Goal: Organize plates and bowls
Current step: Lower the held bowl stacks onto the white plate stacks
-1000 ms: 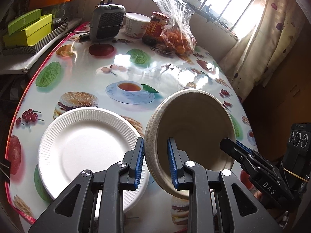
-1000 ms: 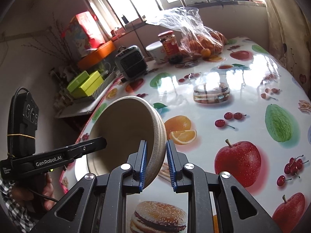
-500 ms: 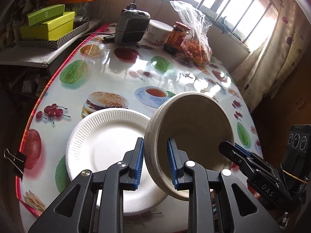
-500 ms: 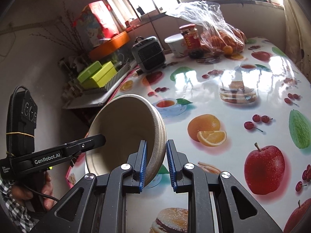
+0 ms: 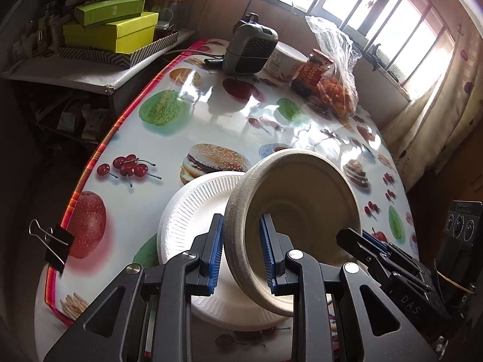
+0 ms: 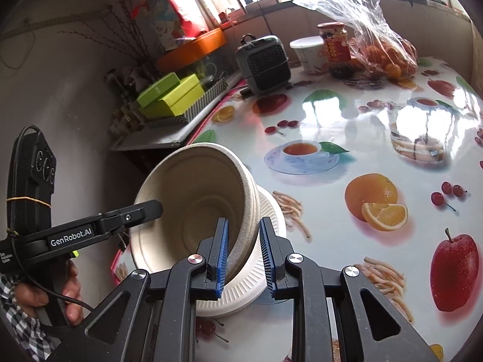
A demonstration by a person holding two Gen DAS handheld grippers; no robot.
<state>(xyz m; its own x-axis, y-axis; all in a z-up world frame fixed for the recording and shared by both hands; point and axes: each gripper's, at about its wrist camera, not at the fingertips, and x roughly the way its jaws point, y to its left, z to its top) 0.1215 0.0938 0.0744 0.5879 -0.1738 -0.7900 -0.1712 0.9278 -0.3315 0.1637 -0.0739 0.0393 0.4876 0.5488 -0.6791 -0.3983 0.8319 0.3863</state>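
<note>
A beige paper bowl [image 5: 299, 208], seemingly a nested stack, is tilted on its side above a white ribbed paper plate [image 5: 193, 211]. My left gripper [image 5: 241, 250] is shut on the bowl's near rim, one pad inside and one outside. My right gripper [image 6: 243, 249] straddles the opposite rim of the bowl [image 6: 196, 202] with a small gap at its outer pad; its fingers [image 5: 371, 250] show in the left wrist view. The plate [image 6: 268, 226] lies on the table under the bowl.
The table [image 5: 187, 129] has a glossy fruit-print cloth; its left edge [image 5: 96, 160] carries a binder clip [image 5: 51, 241]. At the far end stand a grey heater [image 5: 252, 49], a white tub [image 5: 283, 58], a jar [image 5: 311, 71] and a bag of oranges [image 5: 338, 90]. Green boxes [image 5: 111, 28] sit on a side shelf.
Both grippers carried the bowl left and down, so it now hangs over the white plate. Their grip on the rim looks the same.
</note>
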